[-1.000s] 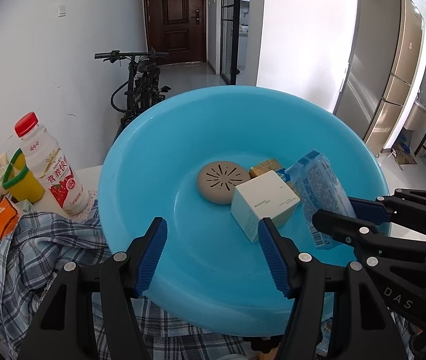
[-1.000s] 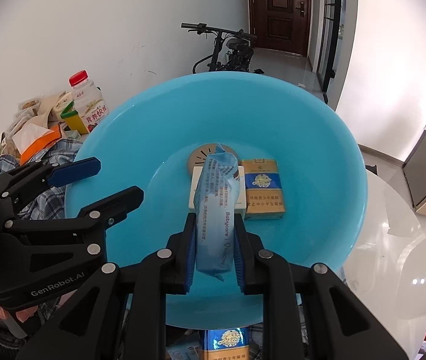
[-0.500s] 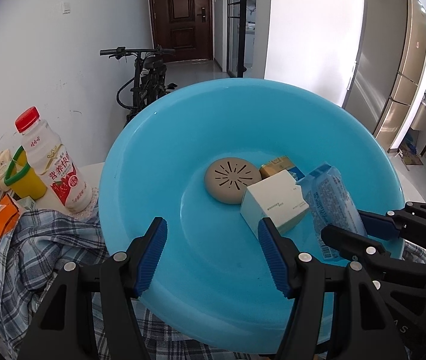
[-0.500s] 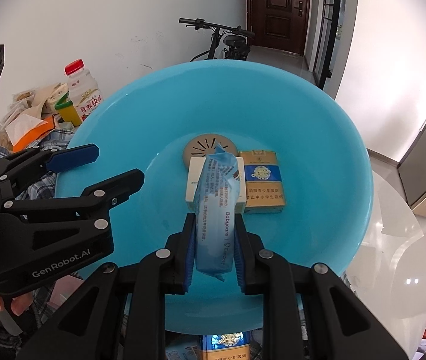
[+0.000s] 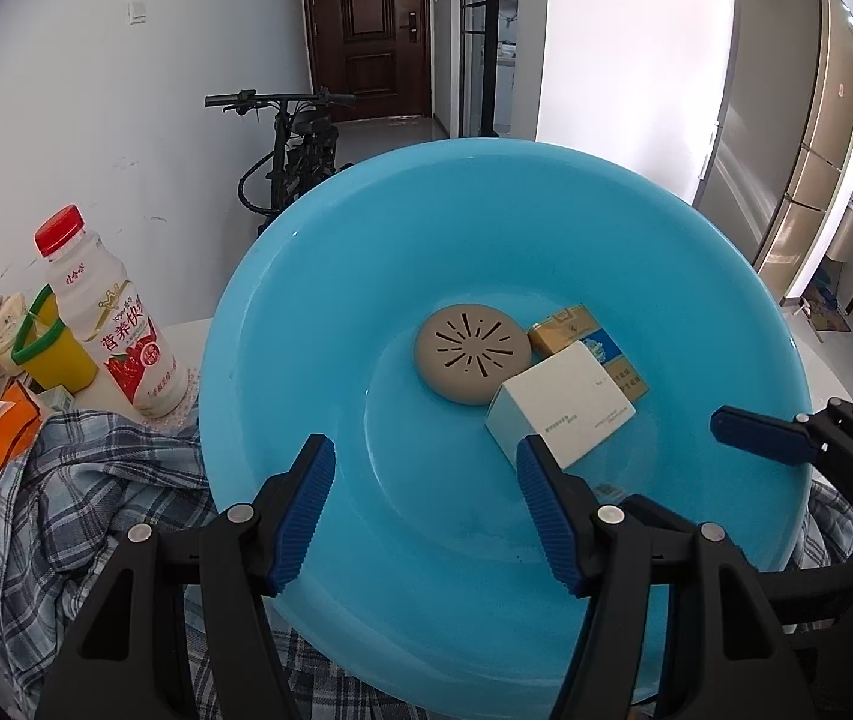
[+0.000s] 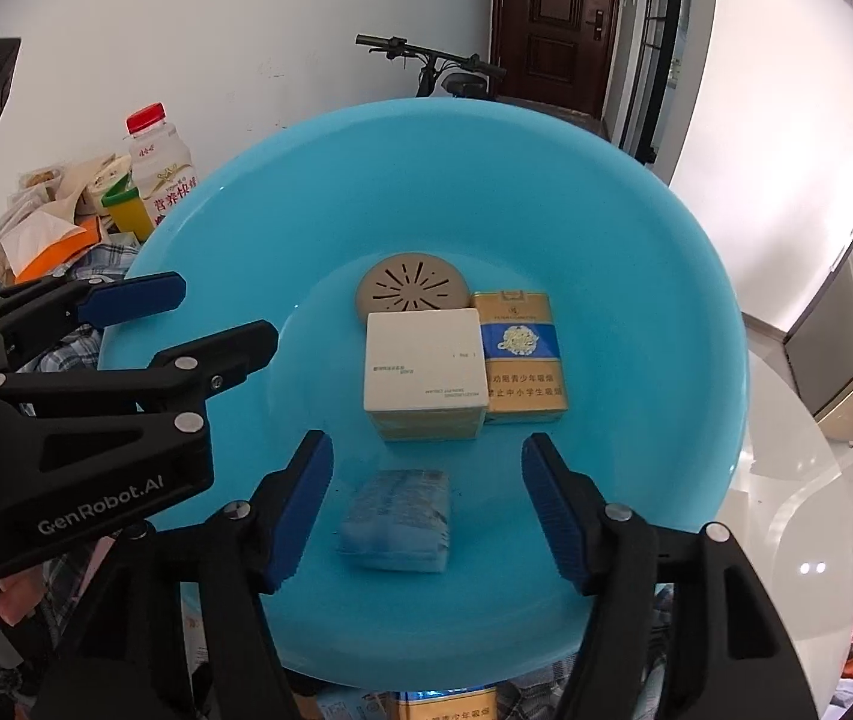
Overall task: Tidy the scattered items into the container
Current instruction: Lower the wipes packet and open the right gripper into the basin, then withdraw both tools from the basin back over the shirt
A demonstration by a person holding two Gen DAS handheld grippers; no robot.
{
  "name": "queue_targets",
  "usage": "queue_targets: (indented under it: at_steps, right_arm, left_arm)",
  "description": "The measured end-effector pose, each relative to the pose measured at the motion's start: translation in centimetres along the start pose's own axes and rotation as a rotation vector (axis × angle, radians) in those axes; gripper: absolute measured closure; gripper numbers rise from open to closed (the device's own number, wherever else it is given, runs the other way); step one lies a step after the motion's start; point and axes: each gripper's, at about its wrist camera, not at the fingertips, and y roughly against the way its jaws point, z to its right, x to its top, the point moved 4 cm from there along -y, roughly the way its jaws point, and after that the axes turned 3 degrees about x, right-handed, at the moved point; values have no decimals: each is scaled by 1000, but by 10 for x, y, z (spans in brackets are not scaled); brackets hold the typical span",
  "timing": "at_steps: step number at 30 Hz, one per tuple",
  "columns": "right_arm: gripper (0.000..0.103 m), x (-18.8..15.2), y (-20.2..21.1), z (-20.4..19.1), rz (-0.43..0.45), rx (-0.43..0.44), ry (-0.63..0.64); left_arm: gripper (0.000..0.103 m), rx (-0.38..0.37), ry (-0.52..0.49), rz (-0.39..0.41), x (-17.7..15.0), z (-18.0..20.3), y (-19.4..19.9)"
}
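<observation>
Basin holds wipes pack, boxes, round disc.

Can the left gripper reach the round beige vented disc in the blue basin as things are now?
Probably yes. The left gripper is open and empty above the blue plastic basin, and bare basin floor lies between it and the round beige vented disc. Only the white box crowds the disc's right side.

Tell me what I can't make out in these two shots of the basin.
- Blue pack: blurred in the right wrist view, print unreadable; hidden behind the left gripper in the left wrist view.
- Gold pack below the basin: cut off by the bottom edge, right wrist view.
- Disc: near part covered by the white box, right wrist view.
</observation>
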Motion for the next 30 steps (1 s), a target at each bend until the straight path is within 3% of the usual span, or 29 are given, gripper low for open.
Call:
queue_targets:
  at_steps: [21,30]
  right_arm:
    - [36,-6,1,5,-8,18,-27]
    - [36,1,24,7,38,27,-51]
  left_arm:
    - [37,8,8,-2,-7,-3,9]
    - [37,16,21,6,-9,-9,24]
